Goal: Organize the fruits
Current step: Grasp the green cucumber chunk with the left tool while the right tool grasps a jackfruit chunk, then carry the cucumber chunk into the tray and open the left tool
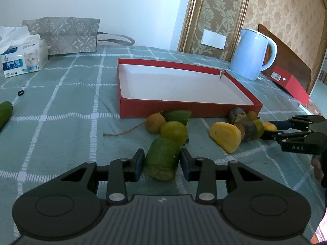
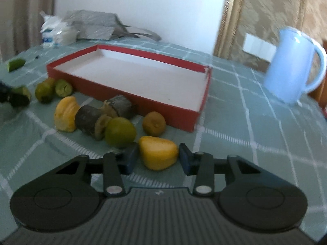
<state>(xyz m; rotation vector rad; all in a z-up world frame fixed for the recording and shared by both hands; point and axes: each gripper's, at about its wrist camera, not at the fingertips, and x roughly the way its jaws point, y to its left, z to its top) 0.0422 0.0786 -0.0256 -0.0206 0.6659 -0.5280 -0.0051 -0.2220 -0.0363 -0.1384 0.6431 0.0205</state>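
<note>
The left tongs [image 1: 160, 161] clamp a green cucumber chunk [image 1: 161, 159] on the counter [image 1: 61, 106]. The right tongs [image 2: 158, 156] pinch a yellow fruit piece [image 2: 158, 155]. Beyond, more fruit lies before the empty red tray [image 1: 190, 108].

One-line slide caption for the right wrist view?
Right gripper closes on a yellow fruit piece before the empty red tray.

Soft daylight, fisheye-bent edges; right wrist view blurred.
</note>
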